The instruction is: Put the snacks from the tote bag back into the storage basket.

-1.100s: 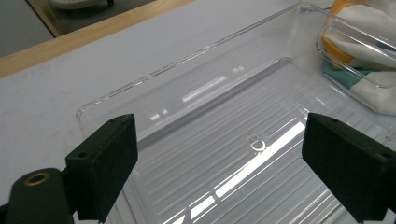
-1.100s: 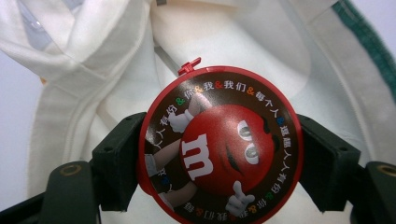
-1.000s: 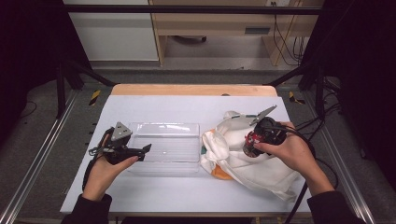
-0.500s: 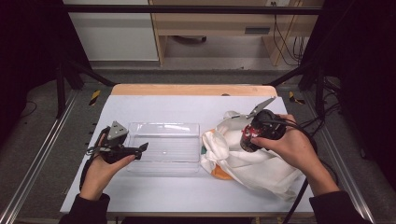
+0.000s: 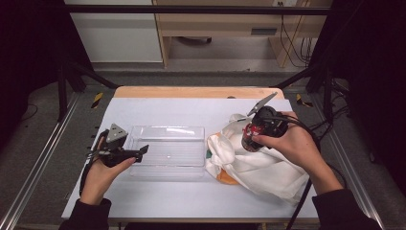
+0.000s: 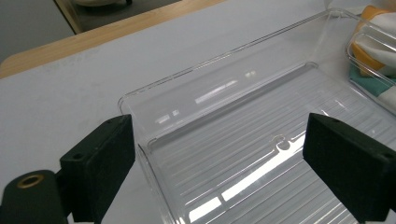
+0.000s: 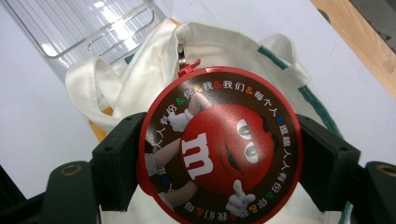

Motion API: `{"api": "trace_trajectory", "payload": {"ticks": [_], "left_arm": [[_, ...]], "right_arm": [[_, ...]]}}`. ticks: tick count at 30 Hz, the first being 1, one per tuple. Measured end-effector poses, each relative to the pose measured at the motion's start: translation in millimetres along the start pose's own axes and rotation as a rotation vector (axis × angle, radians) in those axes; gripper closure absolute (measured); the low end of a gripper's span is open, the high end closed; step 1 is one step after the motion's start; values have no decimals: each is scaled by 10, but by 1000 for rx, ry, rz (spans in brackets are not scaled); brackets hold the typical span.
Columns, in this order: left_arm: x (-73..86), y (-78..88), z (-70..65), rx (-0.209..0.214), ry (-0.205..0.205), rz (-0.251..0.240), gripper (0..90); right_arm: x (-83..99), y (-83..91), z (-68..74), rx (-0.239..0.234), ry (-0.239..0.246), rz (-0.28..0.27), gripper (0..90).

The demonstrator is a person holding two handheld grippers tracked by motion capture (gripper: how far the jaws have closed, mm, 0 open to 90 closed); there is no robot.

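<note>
A white table surface [image 5: 191, 201] with a wooden far edge [image 5: 191, 92] stands on a grey floor [image 5: 48, 158]. Behind it is a wooden cabinet [image 5: 215, 33].

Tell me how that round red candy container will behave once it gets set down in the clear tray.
The candy container looks rigid: the right hand-held gripper clamps its sides without denting it. Being round, it may roll if laid sideways on the clear tray. Its glossy lid probably slides easily on the smooth plastic.
</note>
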State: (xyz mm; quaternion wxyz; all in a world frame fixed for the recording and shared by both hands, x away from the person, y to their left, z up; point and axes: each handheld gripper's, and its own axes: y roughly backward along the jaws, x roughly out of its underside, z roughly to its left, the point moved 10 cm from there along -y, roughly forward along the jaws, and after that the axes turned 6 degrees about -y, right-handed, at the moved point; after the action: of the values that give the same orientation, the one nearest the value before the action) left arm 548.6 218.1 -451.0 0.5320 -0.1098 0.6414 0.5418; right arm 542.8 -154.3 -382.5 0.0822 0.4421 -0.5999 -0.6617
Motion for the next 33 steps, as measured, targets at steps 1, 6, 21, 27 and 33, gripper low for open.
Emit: {"api": "trace_trajectory", "payload": {"ticks": [1,6,21,27,33], "left_arm": [[-2,6,17,-7,1,-2,93],[6,24,65,-19,10,-5,94],[-17,66,93,-24,8,-9,88],[-18,70,112,-29,19,-10,88],[-22,80,125,-31,17,-13,88]], "right_arm": [[-17,6,8,2,1,-2,255],[-113,16,60,-11,5,-17,256],[-306,-75,65,-30,14,-20,256],[-418,-100,173,-48,41,-36,256],[-519,-140,246,-62,52,-57,256]]}}
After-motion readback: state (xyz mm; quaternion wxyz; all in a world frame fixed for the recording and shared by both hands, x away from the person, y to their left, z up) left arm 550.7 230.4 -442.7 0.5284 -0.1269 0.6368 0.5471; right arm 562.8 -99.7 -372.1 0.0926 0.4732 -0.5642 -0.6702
